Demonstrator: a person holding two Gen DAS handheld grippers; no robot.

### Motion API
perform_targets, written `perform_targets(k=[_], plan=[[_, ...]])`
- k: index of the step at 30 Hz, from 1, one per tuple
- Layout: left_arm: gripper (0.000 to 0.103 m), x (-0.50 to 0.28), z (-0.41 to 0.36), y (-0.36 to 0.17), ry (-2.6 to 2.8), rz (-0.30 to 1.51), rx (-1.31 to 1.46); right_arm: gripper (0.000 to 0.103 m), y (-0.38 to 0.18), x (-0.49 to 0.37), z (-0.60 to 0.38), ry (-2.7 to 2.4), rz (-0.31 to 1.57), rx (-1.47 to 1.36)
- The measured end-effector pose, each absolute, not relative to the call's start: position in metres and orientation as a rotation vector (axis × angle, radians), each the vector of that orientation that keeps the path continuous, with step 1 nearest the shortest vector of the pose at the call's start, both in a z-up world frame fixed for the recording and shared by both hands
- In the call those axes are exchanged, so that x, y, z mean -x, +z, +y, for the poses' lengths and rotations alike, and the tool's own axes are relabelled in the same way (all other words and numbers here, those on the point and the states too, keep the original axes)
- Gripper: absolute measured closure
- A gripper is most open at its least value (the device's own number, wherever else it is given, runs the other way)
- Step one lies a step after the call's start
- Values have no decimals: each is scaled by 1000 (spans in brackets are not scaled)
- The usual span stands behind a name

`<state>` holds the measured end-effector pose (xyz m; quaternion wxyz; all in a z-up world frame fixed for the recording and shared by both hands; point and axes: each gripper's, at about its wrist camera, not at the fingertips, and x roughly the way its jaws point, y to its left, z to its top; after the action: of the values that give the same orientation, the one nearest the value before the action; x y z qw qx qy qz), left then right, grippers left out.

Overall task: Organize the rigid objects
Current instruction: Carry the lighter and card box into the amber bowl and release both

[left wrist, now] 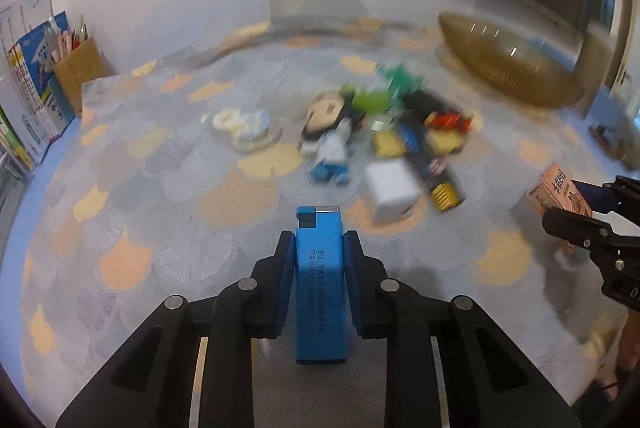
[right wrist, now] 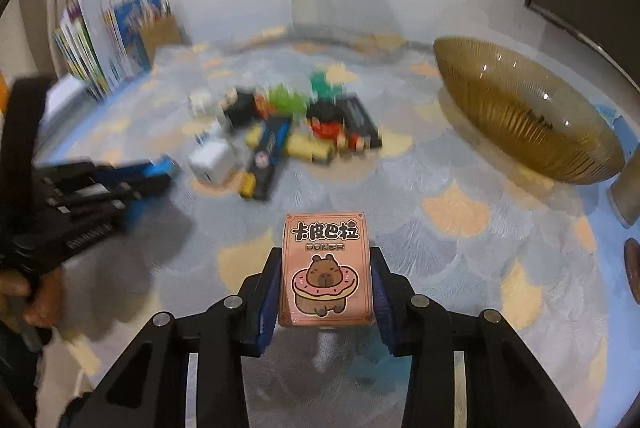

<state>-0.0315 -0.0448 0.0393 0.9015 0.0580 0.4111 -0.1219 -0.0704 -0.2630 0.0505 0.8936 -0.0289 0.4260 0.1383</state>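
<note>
Both grippers carry: our left gripper (left wrist: 318, 260) clamps a blue lighter (left wrist: 319, 284), our right gripper (right wrist: 326, 278) a card box (right wrist: 326, 268) (likely bound for the amber bowl (right wrist: 520, 116)).

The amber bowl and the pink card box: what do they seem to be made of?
The amber bowl looks like tinted glass or clear plastic: see-through, ribbed, with bright glints. The pink card box looks like printed cardboard under a glossy film, judging by its flat faces, straight edges and slight sheen.
</note>
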Motion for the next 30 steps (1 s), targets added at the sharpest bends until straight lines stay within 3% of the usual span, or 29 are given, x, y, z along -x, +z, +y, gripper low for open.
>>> perform_targets(k=[8, 12, 23, 24, 25, 30], plan=[[82, 8, -95, 126, -415, 677, -74, 63, 137, 72, -333, 161, 665, -14], [82, -31, -155, 160, -489, 614, -102, 63, 169, 54, -378, 42, 595, -54], [81, -84, -281, 122, -665, 753, -91, 63, 128, -23, -447, -111, 815, -215], [78, -85, -288, 118, -680, 763, -106, 63, 125, -26, -448, -111, 825, -216], [62, -86, -291, 116, -677, 775, -124, 62, 119, -28, -446, -105, 847, -215], [54, -65, -250, 124, -634, 762, -136, 49, 108, -22, -462, -104, 912, -251]])
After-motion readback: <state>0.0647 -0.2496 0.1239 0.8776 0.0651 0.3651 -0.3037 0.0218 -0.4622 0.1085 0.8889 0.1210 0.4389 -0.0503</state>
